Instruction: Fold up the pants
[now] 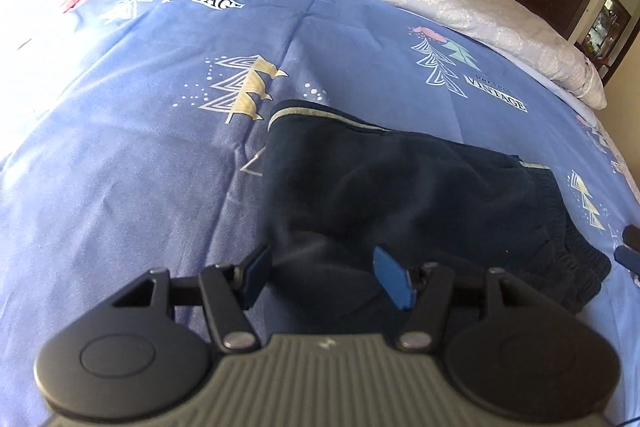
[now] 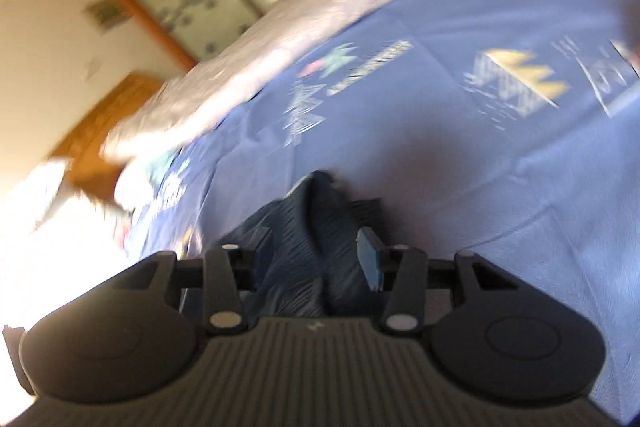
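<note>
Both my claws stand part open. Navy pants (image 1: 400, 195) lie folded on the blue bedsheet (image 1: 140, 147), centre right in the left view, long axis running lower right to upper left, elastic waistband at lower right. My left gripper (image 1: 324, 281) straddles their near edge without pinching; my right gripper (image 2: 314, 259) has bunched cloth between unpressed pads.

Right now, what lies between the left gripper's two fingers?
Dark navy pants fabric fills the gap of the left gripper, pads apart and not pressing it, in the left wrist view.
</note>
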A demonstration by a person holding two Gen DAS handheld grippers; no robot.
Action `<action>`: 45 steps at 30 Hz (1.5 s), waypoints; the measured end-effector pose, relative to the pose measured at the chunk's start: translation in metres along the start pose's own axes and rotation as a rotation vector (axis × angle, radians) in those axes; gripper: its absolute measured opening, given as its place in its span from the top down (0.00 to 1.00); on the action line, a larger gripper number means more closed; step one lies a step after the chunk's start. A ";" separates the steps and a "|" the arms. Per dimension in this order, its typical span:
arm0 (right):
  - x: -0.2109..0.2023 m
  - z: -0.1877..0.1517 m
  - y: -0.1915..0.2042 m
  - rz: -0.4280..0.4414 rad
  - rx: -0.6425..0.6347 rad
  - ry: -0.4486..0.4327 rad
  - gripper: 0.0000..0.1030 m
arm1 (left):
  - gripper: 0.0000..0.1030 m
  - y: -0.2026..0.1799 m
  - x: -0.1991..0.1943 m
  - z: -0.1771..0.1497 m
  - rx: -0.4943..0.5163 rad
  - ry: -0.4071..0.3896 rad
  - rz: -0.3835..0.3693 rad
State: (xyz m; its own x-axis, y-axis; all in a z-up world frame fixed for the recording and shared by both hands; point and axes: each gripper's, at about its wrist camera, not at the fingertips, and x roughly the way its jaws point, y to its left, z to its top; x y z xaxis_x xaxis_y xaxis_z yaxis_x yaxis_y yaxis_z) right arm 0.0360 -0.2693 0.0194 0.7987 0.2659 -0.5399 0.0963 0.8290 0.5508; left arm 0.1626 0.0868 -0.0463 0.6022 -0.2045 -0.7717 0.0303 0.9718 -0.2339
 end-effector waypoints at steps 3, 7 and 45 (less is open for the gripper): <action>0.011 -0.009 0.013 -0.024 -0.064 0.054 0.51 | 0.44 -0.005 -0.006 -0.004 0.014 -0.007 0.024; 0.035 -0.016 -0.004 -0.049 -0.013 0.129 0.51 | 0.42 -0.009 -0.009 -0.006 0.021 -0.001 0.036; 0.098 0.014 0.005 0.007 -0.085 0.160 0.86 | 0.26 -0.035 0.010 -0.020 0.124 0.005 0.134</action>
State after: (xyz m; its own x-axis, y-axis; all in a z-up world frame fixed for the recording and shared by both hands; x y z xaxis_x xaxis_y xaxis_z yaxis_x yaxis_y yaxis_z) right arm 0.1229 -0.2463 -0.0220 0.6939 0.3407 -0.6344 0.0355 0.8638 0.5026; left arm 0.1512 0.0485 -0.0576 0.6034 -0.0721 -0.7942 0.0484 0.9974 -0.0538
